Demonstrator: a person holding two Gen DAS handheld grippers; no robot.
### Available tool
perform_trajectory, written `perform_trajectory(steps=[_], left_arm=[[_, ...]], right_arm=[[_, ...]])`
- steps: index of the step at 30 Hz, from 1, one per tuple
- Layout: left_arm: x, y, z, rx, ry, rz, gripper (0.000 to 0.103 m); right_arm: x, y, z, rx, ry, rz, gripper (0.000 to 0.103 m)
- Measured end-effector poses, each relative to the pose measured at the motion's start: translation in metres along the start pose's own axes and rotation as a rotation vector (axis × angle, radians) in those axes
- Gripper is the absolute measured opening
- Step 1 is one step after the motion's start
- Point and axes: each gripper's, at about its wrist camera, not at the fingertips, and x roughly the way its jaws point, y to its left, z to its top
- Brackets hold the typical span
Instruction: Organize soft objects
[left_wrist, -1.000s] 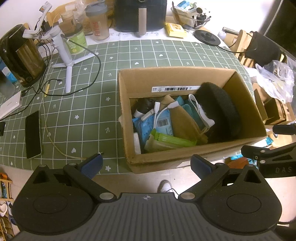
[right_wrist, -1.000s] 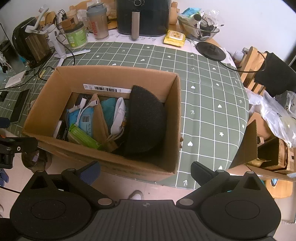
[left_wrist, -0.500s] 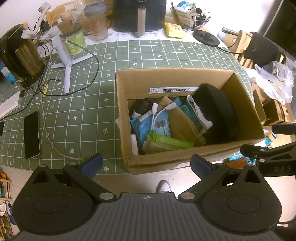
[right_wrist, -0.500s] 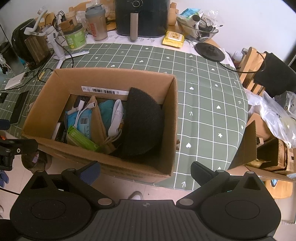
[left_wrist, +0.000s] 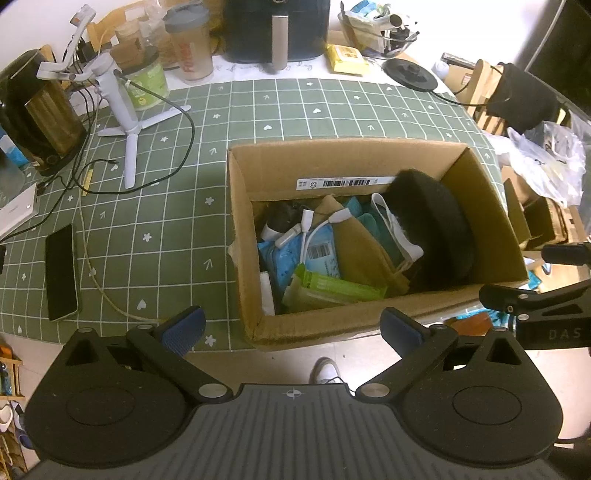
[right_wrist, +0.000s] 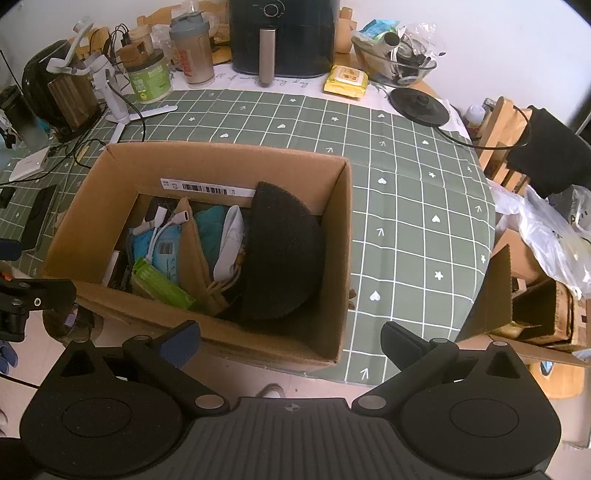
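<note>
An open cardboard box (left_wrist: 332, 162) (right_wrist: 221, 162) stands at the near edge of a green checked tablecloth (left_wrist: 166, 206). Inside lie a round black foam pad (left_wrist: 439, 229) (right_wrist: 284, 254), a tan cloth (left_wrist: 358, 251) (right_wrist: 192, 251), teal fabric (right_wrist: 212, 229), a white strap (left_wrist: 395, 229), a blue packet (left_wrist: 317, 254) with white cables, and a green packet (left_wrist: 332, 286) (right_wrist: 159, 282). My left gripper (left_wrist: 291, 326) hovers open just before the box's near wall, empty. My right gripper (right_wrist: 290, 341) is open over the box's near right corner, also empty.
Left of the box lie a black phone (left_wrist: 61, 273), cables and a white tripod stand (left_wrist: 129, 122). A kettle (left_wrist: 40, 110), jars and an air fryer (right_wrist: 282, 37) line the table's far side. A plastic bag (right_wrist: 550, 236) and another carton (right_wrist: 535, 306) sit right, off the table.
Both views have drifted slightly: the box sits a little further left and lower in each frame. Both grippers stay open and nothing in the box has moved.
</note>
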Motion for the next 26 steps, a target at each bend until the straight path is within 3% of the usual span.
perform_trajectory(steps=[19,26], left_arm=[[0.005,-0.002,0.014,-0.019,0.022,-0.001,0.103],[0.002,-0.003,0.016,-0.045,-0.005,0.014,0.103]], right_arm=[[0.008,-0.011,0.012,-0.029,0.006,-0.005,0.103],[0.010,-0.016,0.014,-0.046,0.004,0.010,0.103]])
